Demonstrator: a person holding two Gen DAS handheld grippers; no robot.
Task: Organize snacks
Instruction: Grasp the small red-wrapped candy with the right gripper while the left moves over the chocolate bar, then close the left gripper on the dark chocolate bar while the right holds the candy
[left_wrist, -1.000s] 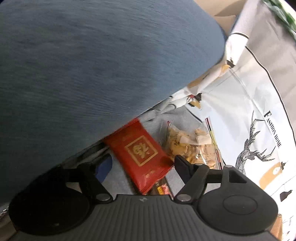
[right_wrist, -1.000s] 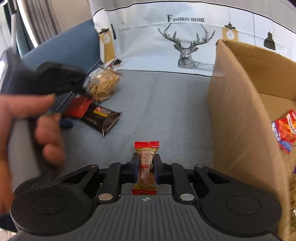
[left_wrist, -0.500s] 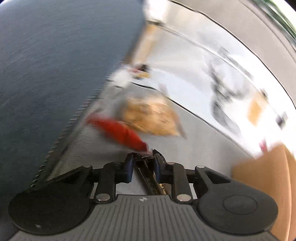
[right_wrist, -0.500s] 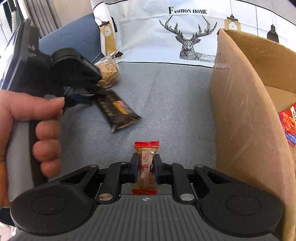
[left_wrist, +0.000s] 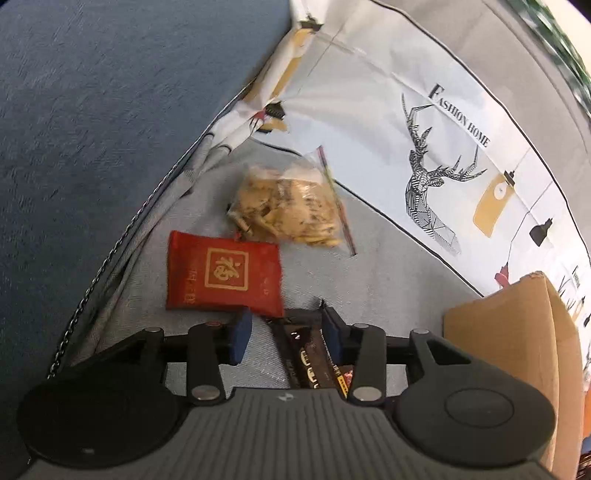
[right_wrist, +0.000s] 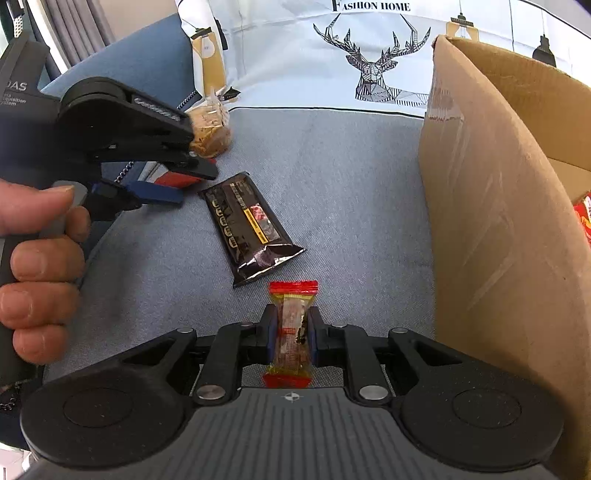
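Observation:
My right gripper is shut on a small red-ended candy bar, held above the grey sofa seat beside the cardboard box. My left gripper is open; it also shows in the right wrist view. A black snack bar lies loose on the seat; in the left wrist view it lies under and between the open fingers. A red packet and a clear bag of crackers lie beyond the left gripper.
A deer-print cushion stands at the back. A blue armrest rises on the left. The box holds red snack packs. Bare grey seat lies between the black bar and the box.
My left gripper had closed on the black bar and dragged it toward the box; now it has opened and the bar lies on the seat. The right gripper has kept still with its candy.

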